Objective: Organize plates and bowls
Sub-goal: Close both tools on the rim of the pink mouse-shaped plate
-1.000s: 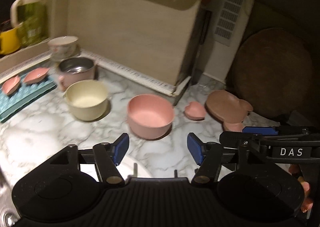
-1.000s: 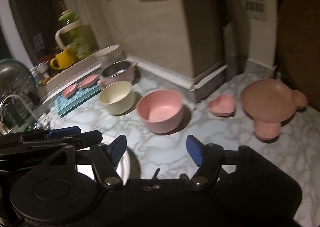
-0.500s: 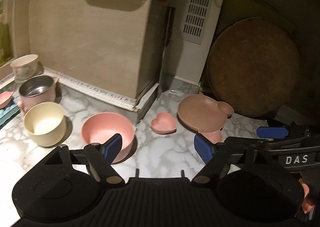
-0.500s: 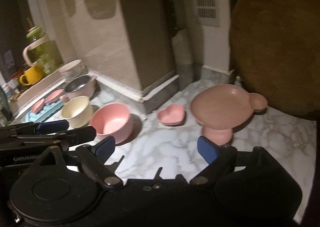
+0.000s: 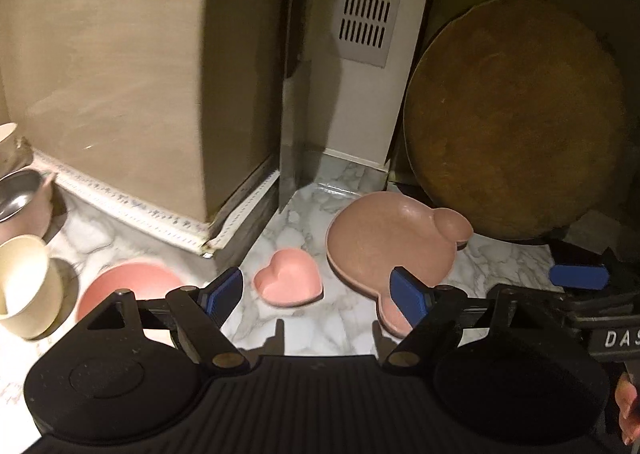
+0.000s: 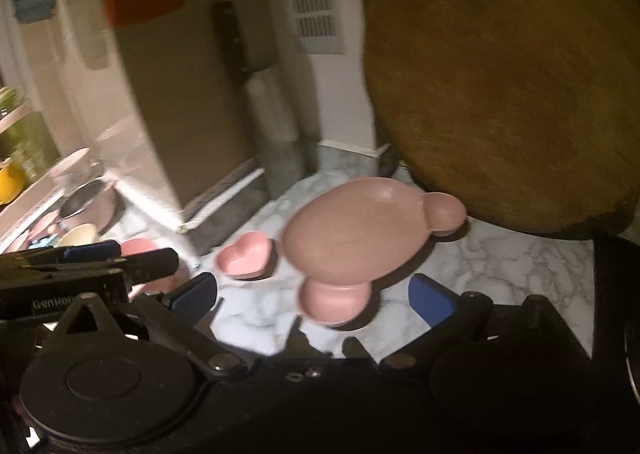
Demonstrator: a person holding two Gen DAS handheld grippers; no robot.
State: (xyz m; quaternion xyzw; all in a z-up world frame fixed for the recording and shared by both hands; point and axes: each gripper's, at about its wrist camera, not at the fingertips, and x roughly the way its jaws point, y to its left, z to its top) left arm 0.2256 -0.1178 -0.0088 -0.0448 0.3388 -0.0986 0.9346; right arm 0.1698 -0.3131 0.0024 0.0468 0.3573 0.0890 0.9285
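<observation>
On the desk, your view has swung from the bowls to the bear-shaped plate; right tool jaws are opening, empty, left tool open, empty: plate pickup likely next.

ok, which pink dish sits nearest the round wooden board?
The bear-shaped plate: one ear almost reaches the wooden board leaning at the back. The heart-shaped dish and the round pink bowl lie farther left.

Both views have swung right since a second ago: the cream bowl and pink bowl slid to the left edge, while the bear-shaped plate came nearer. The right gripper is opening, nothing between its fingers; the left gripper has widened.
</observation>
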